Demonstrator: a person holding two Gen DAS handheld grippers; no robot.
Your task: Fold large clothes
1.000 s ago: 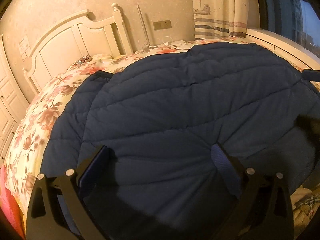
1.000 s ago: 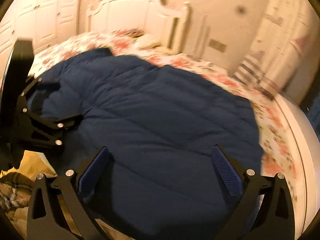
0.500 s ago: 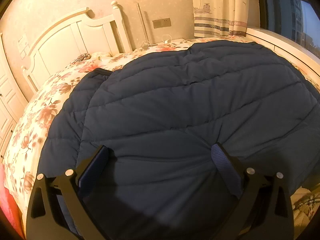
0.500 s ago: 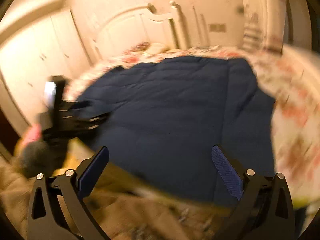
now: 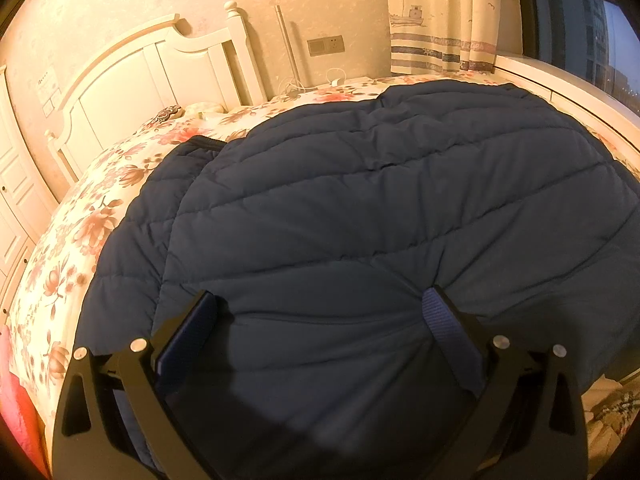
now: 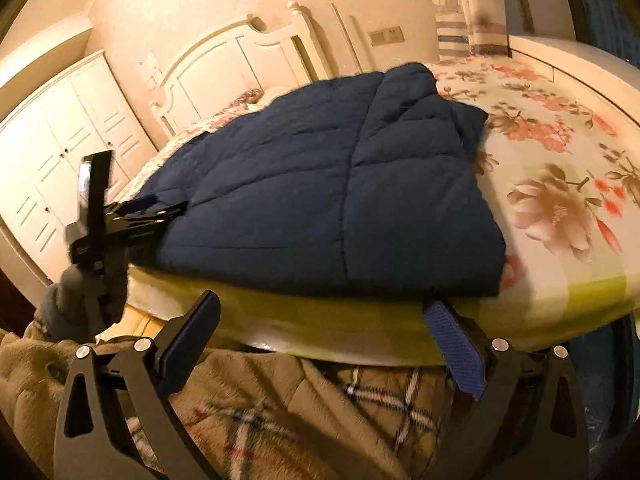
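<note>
A navy quilted jacket [image 5: 360, 208] lies spread on the floral bed sheet [image 5: 80, 232], one sleeve folded in at its left side. My left gripper [image 5: 320, 320] is open just above the jacket's near edge, and padded fabric bulges between its blue pads [image 5: 448, 320]. The right wrist view shows the jacket [image 6: 320, 192] from the bed's foot as a flat folded slab. My right gripper [image 6: 320, 340] is open and empty, held below the yellow-green mattress edge [image 6: 360, 320], off the jacket. The left gripper [image 6: 168, 208] shows there at the jacket's left corner, held by a gloved hand [image 6: 76, 296].
A white headboard [image 5: 152, 80] and wall socket [image 5: 326, 45] stand at the back, with a curtain [image 5: 440, 20] and dark window [image 5: 580, 32] to the right. White wardrobe doors [image 6: 52, 160] line the left wall. A plaid garment [image 6: 300, 408] lies under my right gripper.
My right gripper has swung back off the jacket and dropped to the foot edge of the bed. The left gripper has stayed over the jacket's near edge, nearly still.
</note>
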